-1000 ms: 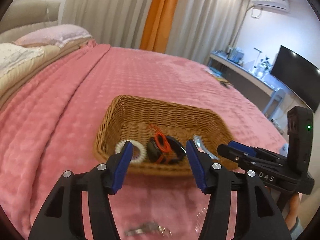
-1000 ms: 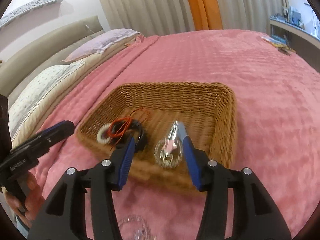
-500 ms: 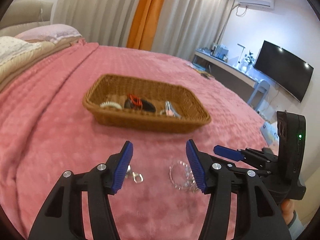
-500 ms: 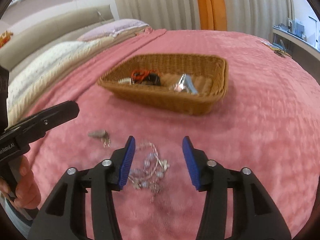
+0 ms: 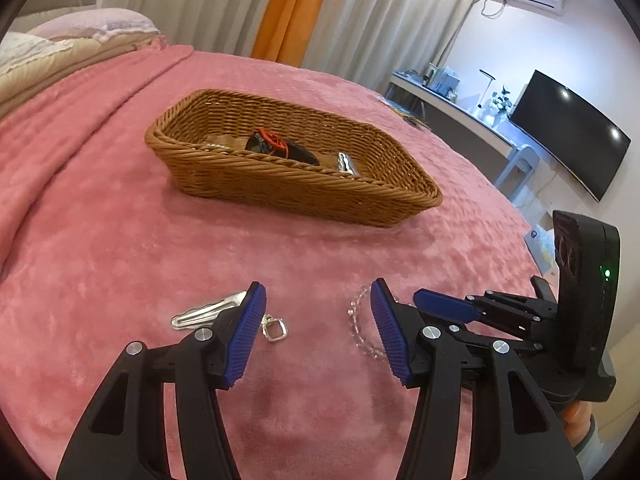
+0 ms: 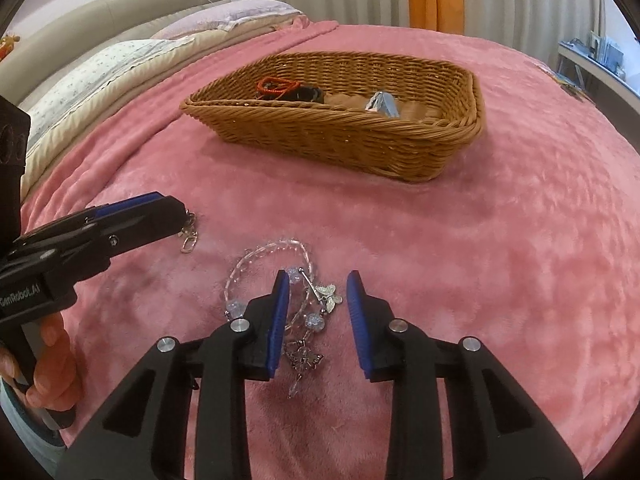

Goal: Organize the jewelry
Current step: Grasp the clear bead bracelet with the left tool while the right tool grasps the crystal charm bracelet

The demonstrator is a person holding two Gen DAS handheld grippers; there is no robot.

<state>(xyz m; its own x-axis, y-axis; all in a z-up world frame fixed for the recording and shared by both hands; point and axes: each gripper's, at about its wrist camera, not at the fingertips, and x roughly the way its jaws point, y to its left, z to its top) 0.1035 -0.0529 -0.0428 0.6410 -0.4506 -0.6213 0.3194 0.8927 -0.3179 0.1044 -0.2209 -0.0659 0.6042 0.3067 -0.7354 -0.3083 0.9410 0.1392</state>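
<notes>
Clear beaded bracelet with silver butterfly charms (image 6: 280,276), lying loose on the pink plush bedspread (image 6: 480,260), well short of the brown woven wicker basket (image 6: 344,136). Straddled low by the right gripper (image 6: 318,320), blue-padded jaws parted wide, one pad over the beads, the other beside the charms, nothing clamped. To its left, a silver metal hair clip (image 5: 208,312) with a small silver square-ring clasp (image 5: 276,330), both flat on the blanket. Left gripper (image 5: 318,332) low over the clasp, jaws spread wide, empty, left pad just beside the clip. Inside the basket: black band wound with red cord (image 5: 276,146), silver clip (image 6: 382,104). Beyond, pillows (image 6: 120,60), grey and orange curtains (image 5: 288,8), black television (image 5: 568,132).
</notes>
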